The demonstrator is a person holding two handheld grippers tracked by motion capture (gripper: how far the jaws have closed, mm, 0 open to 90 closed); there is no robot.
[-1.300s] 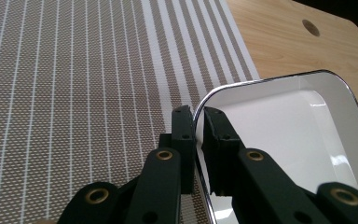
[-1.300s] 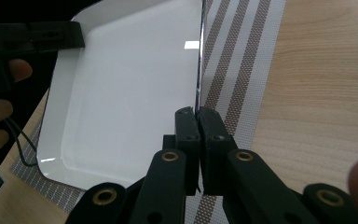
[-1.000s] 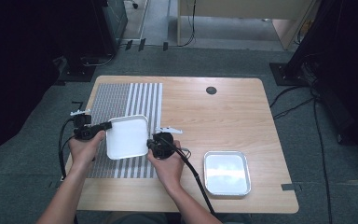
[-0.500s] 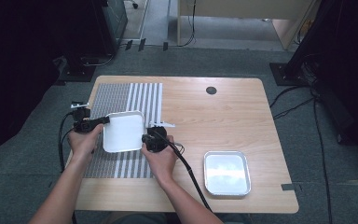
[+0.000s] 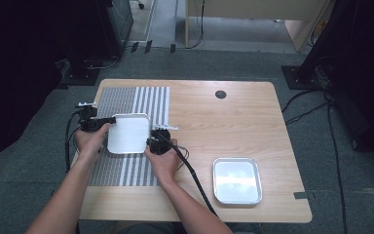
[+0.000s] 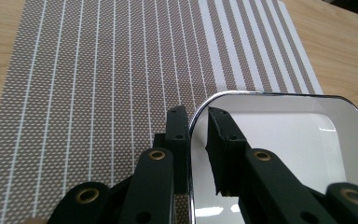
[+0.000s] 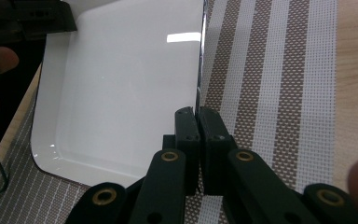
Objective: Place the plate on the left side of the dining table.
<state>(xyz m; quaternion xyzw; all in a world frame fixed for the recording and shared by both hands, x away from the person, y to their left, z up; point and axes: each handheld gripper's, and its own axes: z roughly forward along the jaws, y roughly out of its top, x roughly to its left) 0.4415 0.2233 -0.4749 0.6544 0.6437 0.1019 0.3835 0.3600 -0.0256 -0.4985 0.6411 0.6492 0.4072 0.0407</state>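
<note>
Over the striped woven placemat [image 5: 131, 100] at the desk's left edge, the white rectangular enamel tray [image 5: 128, 133] had shifted further left, left gripper [image 6: 198, 135] and right gripper [image 7: 197, 122] both clamped on opposite rims, likely nearing set-down.

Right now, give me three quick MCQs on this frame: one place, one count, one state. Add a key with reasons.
1. Where is the white tray?
A. over the striped mat
B. on the floor
C. inside the metal tray

2. How many trays are at the table?
A. one
B. two
C. four

3. How does the right claw stand?
A. wide open, apart from the tray
B. shut on the white tray's rim
C. shut on a cable

Key: 1 A, the mat's stripes show around it; 2 B, one white and one metal; 3 B, the right gripper view shows its jaws pinched on the rim, while the left claw straddles the opposite edge.
</note>
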